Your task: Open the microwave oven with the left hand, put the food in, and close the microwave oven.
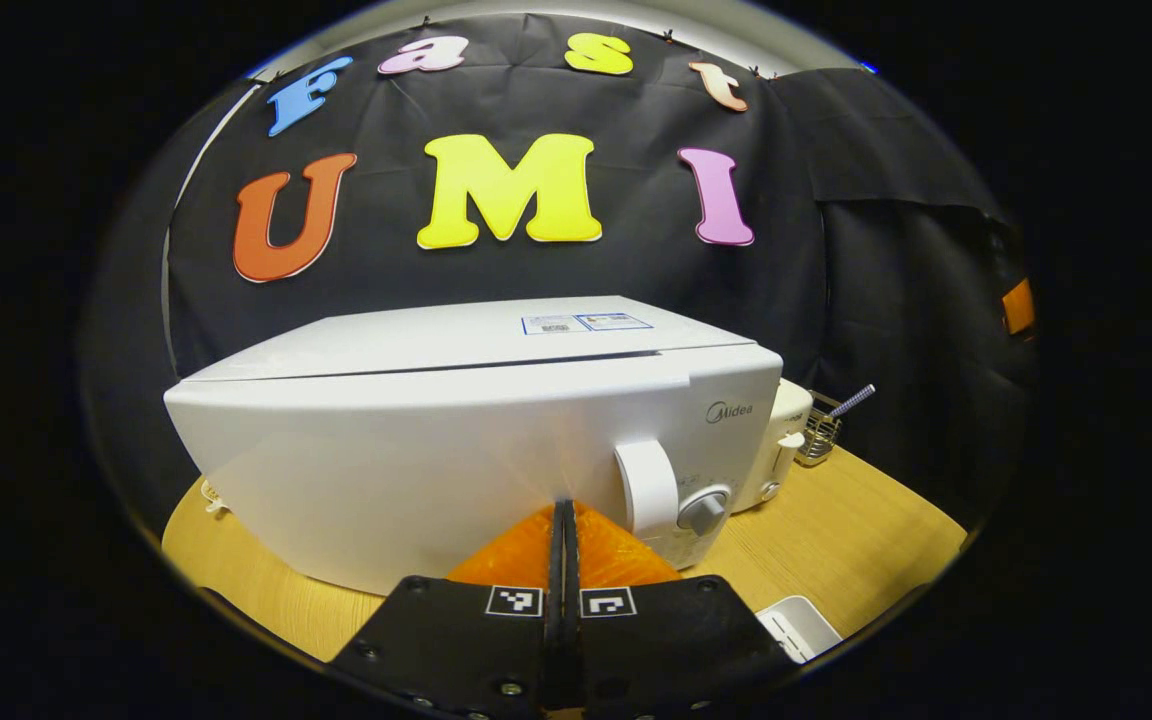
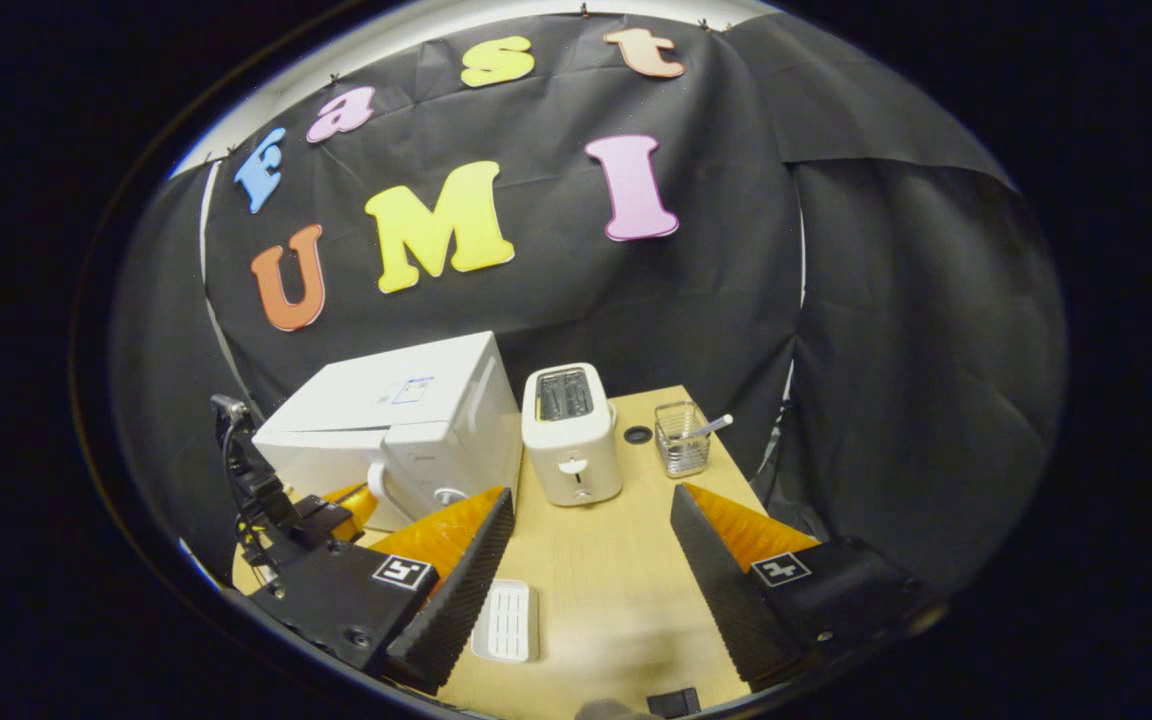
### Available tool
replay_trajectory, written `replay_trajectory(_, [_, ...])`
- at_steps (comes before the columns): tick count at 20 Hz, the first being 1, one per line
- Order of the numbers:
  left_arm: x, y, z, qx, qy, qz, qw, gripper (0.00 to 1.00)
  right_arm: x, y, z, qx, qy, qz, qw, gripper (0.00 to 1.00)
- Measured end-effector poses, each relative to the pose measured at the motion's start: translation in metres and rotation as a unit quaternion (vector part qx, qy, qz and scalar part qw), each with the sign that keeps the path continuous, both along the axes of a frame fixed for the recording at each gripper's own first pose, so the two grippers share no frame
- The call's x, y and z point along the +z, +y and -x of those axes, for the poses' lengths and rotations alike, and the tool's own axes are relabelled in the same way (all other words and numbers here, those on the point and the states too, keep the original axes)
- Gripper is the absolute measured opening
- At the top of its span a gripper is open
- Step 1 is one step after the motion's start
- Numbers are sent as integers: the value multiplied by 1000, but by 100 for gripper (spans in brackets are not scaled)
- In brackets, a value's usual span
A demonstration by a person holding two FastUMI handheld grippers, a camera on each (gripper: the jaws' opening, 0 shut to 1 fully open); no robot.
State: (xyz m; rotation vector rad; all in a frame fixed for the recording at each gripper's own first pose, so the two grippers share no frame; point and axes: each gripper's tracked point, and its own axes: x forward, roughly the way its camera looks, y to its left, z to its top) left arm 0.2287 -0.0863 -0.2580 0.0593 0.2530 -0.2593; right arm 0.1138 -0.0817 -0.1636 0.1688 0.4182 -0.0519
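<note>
The left gripper point(image 1: 563, 520), fingers together and empty, faced the closed microwave point(image 1: 476, 440) on the table point(image 1: 836, 520); it should open before hooking the handle point(image 1: 648, 485). The right gripper point(image 2: 591, 545) gaped empty.

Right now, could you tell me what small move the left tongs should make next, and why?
Probably open and shift slightly right toward the door handle. The left tongs look shut, close to the microwave door, which is closed; the handle sits just right of the tips. The right tongs hang open, holding nothing.
</note>
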Motion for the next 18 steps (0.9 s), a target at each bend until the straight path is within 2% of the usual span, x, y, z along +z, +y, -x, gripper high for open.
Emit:
replay_trajectory(6, [2, -2, -10, 17, -8, -3, 1000, 0, 2, 6, 0, 13, -6, -2, 1000, 100])
replay_trajectory(8, [-2, -4, -7, 25, 6, 11, 1000, 0, 4, 7, 1, 18, -7, 2, 1000, 100])
replay_trajectory(10, [-4, 2, -6, 36, 9, -5, 999, 0, 7, 9, 3, 23, -12, 5, 1000, 100])
replay_trajectory(14, [16, 6, 9, 38, -5, -2, 999, 0, 17, 10, 8, 36, -29, 27, 999, 100])
replay_trajectory(16, [25, -3, 22, 22, -4, 12, 1000, 1, 22, 15, 10, 52, -40, 31, 997, 100])
replay_trajectory(18, [37, -6, 42, 14, 0, 16, 1000, 64, 27, 20, 13, 67, -49, 35, 996, 100])
